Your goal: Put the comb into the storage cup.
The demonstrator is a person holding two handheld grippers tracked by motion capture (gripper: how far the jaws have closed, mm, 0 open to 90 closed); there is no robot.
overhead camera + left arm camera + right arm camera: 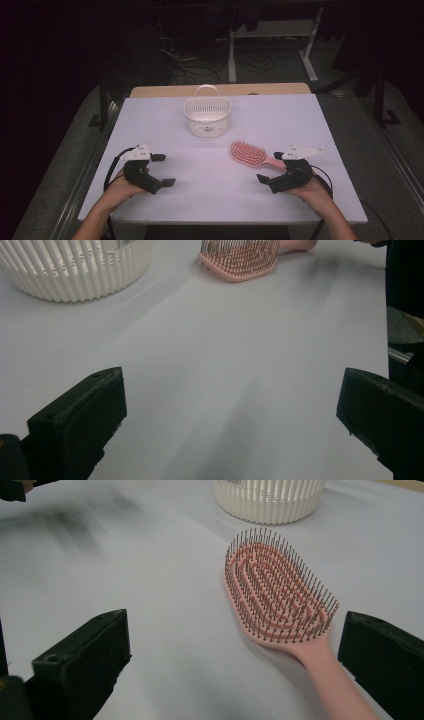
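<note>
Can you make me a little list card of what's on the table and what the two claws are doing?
table: white top, a wooden edge at the far side
basket: white, slotted, handle up, at the far middle
hairbrush: pink, bristles up, lying flat, nearer than the basket
left claw: open, nothing in it, low over bare table
right claw: open, nothing in it, beside the hairbrush's handle
nearest thing to a claw: the hairbrush, by the right claw

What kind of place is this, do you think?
Probably a lab or workshop set up for recording: a plain white table with a basket and a hairbrush, and loose cables on the dark floor behind.
</note>
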